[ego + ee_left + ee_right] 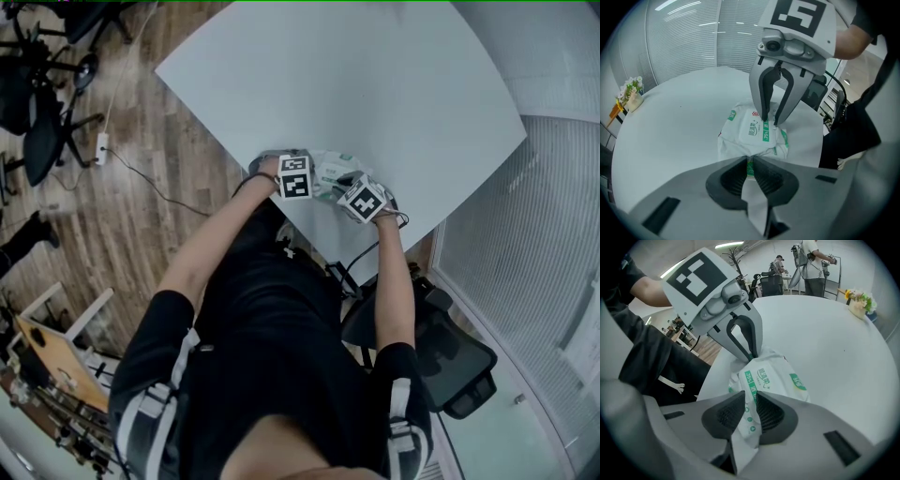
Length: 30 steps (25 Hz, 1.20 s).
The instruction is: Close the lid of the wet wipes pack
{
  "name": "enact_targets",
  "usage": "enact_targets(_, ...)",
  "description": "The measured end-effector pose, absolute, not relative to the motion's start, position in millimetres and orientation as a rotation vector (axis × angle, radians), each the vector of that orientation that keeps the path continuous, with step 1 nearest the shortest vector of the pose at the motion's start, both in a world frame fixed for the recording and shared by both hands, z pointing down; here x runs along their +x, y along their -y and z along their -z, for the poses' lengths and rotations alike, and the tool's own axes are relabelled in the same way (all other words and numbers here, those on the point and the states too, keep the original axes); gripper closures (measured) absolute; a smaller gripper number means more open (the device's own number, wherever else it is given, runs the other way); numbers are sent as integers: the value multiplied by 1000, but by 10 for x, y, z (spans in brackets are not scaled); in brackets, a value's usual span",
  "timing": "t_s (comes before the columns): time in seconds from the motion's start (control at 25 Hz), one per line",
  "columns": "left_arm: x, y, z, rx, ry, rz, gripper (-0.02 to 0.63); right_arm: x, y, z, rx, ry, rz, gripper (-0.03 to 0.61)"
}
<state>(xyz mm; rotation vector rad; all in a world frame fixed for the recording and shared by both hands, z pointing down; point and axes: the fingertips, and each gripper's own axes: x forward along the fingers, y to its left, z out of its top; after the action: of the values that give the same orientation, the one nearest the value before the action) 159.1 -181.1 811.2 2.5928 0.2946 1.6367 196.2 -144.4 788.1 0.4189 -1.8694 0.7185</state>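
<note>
The wet wipes pack (pixel 330 172), white with green print, lies near the front edge of the round white table (pixel 375 84), between my two grippers. In the left gripper view my left gripper (pixel 751 164) is shut on the pack's near end, and the pack (pixel 750 131) stretches away from it. Its printed top flap looks flat. My right gripper (pixel 770 123) comes down on the far end from the opposite side. In the right gripper view that end of the pack (pixel 776 378) lies between the parted pads of my right gripper (pixel 750 401), and I see no squeeze on it. My left gripper (pixel 752 354) pinches the other end.
A small flower pot (pixel 860 303) stands far across the table. The table's edge runs just behind the pack, with a black office chair (pixel 450 361) below it. More chairs (pixel 42 112) stand on the wooden floor. People (pixel 813 263) stand in the distance.
</note>
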Motion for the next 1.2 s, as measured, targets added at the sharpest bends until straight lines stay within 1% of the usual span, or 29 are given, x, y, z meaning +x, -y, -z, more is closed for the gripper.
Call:
enact_targets(0.2, 1605, 1811, -8099, 2590, -298, -1638, 560, 1981, 1461, -7963, 478, 1829, -629, 505)
enact_targets(0.48, 1618, 1813, -8118, 2586, -292, -1646, 560, 1968, 1456, -8016, 495, 1781, -549, 502)
enact_targets(0.6, 1601, 1815, -8121, 2598, -269, -1649, 560, 1964, 1486, -7985, 533, 1788, -556, 503)
enact_targets(0.72, 1574, 1802, -8108, 2602, -215, -1622, 560, 1984, 1448, -7926, 635, 1810, -642, 506)
enact_targets(0.92, 1392, 1706, -7863, 2657, -36, -1563, 561, 2004, 1299, -7420, 908, 1928, -732, 500)
enact_targets(1.08, 1257, 1465, -7302, 2728, 215, -1355, 561, 2134, 1089, -6718, 1254, 2019, -701, 500)
enact_targets(1.2, 1149, 1274, -6734, 2763, 452, -1117, 561, 2244, 842, -6210, 1508, 2063, -648, 504)
